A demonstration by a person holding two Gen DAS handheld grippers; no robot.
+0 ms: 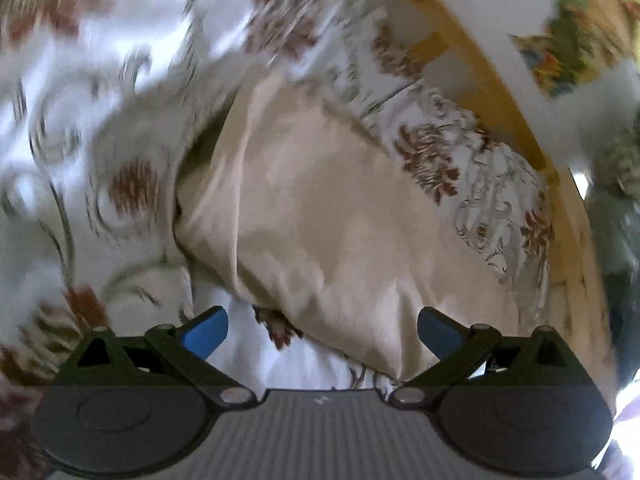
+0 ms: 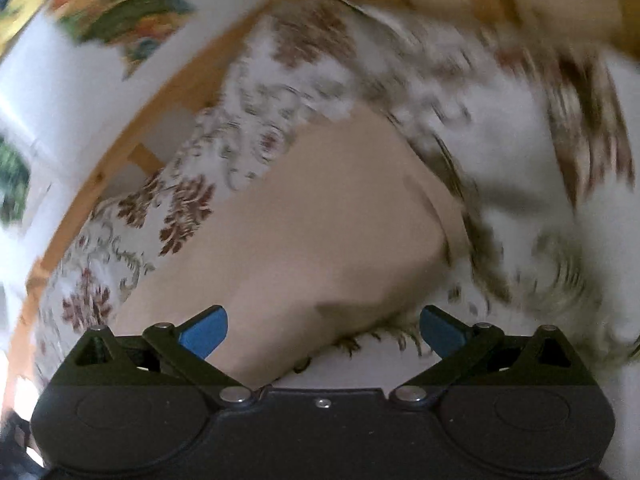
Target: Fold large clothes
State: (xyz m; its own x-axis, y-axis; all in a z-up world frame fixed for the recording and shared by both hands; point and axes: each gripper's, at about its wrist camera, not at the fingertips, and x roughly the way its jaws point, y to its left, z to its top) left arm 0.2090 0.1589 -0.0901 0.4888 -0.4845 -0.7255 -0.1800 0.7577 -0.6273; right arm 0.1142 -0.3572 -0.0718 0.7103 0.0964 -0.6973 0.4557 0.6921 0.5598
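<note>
A beige garment (image 1: 320, 216) lies bunched and partly folded on a floral bedspread (image 1: 80, 128). My left gripper (image 1: 322, 334) is open, its blue fingertips (image 1: 206, 336) just above the garment's near edge, holding nothing. In the right wrist view the same beige garment (image 2: 320, 232) lies flat on the floral bedspread (image 2: 168, 208). My right gripper (image 2: 322, 334) is open and empty, above the garment's near corner. Both views are motion-blurred.
A wooden bed frame (image 1: 500, 92) runs along the bed's far side, also shown in the right wrist view (image 2: 120, 152). A white wall with colourful pictures (image 1: 576, 36) stands behind it. A dark object (image 1: 616, 232) lies beyond the frame.
</note>
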